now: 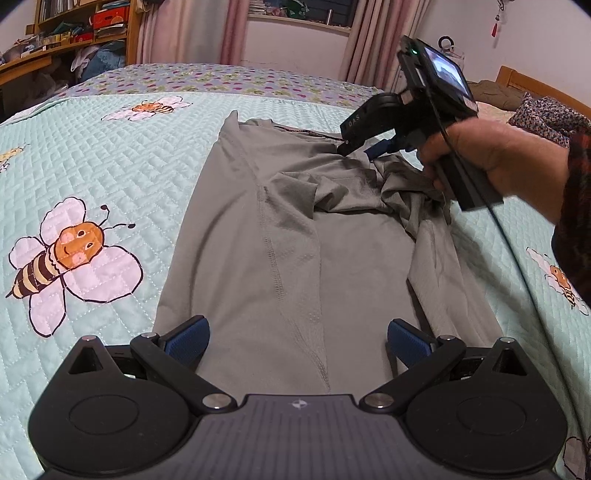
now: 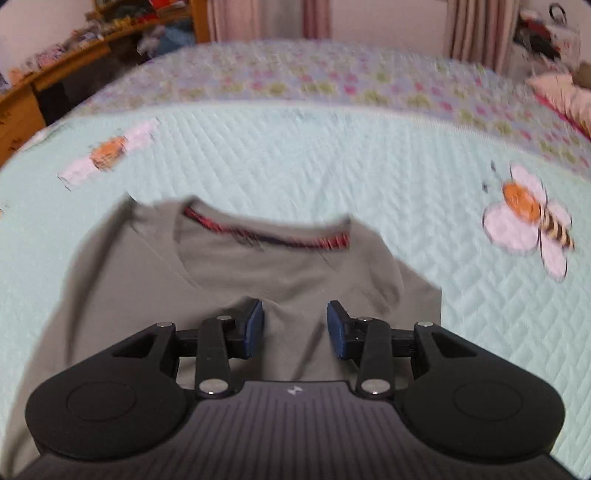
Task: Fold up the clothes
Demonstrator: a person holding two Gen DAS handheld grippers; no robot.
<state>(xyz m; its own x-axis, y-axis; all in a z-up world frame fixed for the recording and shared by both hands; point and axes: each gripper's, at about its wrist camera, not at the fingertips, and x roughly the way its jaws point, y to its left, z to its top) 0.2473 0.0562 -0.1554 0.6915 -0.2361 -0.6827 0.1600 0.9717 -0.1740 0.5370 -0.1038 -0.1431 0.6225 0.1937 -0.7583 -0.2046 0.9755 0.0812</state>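
A grey long-sleeved shirt [image 1: 295, 240] lies on the bed, its left side folded over the middle. The right sleeve is bunched in a heap [image 1: 406, 192]. My left gripper [image 1: 297, 343] hovers over the shirt's near end, open wide with only flat cloth below it. A hand holds my right gripper [image 1: 360, 147] at the far end by the collar. In the right wrist view my right gripper [image 2: 295, 325] stands open just short of the red-lined collar [image 2: 266, 236]. Its blue pads [image 2: 255, 328] are apart, and grey cloth lies under the gap, not pinched.
The shirt rests on a pale green quilt [image 1: 110, 177] with bee pictures, over a flowered bedspread [image 1: 221, 79]. Wooden shelves [image 1: 74, 33] stand at the far left and curtains [image 1: 236, 29] behind. Pillows and clothes [image 1: 535, 118] lie at the right.
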